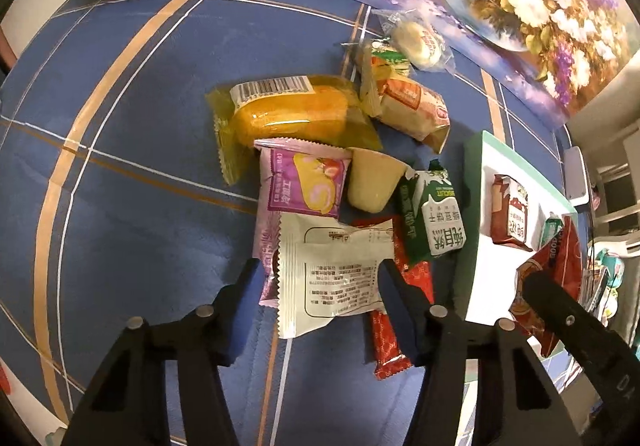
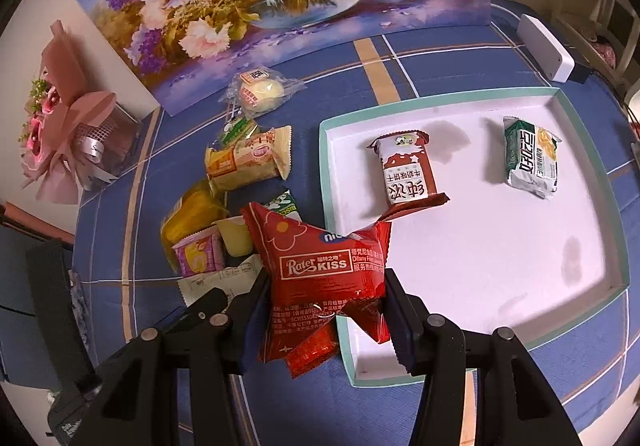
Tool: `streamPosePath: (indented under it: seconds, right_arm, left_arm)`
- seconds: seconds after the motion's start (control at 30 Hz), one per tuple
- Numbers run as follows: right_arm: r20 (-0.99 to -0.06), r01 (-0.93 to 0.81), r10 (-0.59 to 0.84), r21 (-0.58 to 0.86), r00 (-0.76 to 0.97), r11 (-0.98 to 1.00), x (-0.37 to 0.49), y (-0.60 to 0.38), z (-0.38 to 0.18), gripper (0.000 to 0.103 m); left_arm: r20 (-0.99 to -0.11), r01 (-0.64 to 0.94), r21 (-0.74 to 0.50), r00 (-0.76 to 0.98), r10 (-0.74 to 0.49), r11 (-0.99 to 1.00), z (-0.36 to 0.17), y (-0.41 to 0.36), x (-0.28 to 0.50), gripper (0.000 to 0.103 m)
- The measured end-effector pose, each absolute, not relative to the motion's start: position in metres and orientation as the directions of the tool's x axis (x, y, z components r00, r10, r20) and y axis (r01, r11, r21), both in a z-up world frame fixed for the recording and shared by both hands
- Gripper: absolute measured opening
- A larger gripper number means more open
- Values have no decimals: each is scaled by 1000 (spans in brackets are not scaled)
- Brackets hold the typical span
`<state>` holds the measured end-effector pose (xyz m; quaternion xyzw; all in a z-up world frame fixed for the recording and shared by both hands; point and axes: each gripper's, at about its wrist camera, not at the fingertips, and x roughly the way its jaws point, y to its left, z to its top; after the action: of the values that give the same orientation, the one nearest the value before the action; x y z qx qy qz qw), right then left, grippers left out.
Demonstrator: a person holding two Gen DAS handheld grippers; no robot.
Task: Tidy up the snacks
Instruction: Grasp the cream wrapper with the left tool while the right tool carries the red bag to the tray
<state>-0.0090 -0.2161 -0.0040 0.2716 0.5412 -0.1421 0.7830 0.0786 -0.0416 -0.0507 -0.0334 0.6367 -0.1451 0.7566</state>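
**Between both sets of jaws: two soft packets, tray to the right**

Between the left gripper (image 1: 320, 278) jaws lies the white packet (image 1: 336, 278), pads at its two side edges; whether they press yet I cannot tell. Light, crinkly film, soft contents; take it across the middle, not the sealed ends. My right gripper (image 2: 326, 298) holds the red Rater Kiss packet (image 2: 320, 266) clamped, lifted near the white tray (image 2: 480, 254) rim. Slippery foil, so it may slide. Tray floor has open room in the middle and front, beside the two packets already in it. Remaining snacks crowd the blue table (image 1: 140, 186); neighbours overlap the white packet.
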Motion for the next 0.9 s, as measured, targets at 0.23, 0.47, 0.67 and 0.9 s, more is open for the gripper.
streamPosePath:
  seconds: [0.23, 0.47, 0.67, 0.9]
  right_arm:
    - [-924, 522, 83, 283, 373, 805, -10, -219, -5, 55]
    - [-923, 536, 89, 295, 375, 791, -13, -224, -5, 55]
    - [-922, 541, 93, 299, 376, 786, -14, -227, -7, 55]
    - [-920, 546, 95, 306, 379, 780, -16, -228, -7, 55]
  left_arm:
    - [-951, 212, -237, 148, -270, 948, -50, -52, 75, 56]
    - [-964, 282, -136, 183, -192, 950, -54, -78, 73, 56]
    - [-955, 309, -99, 238, -178, 946, -46, -85, 72, 31]
    - [-937, 290, -191, 230, -263, 938, -38, -76, 76, 20]
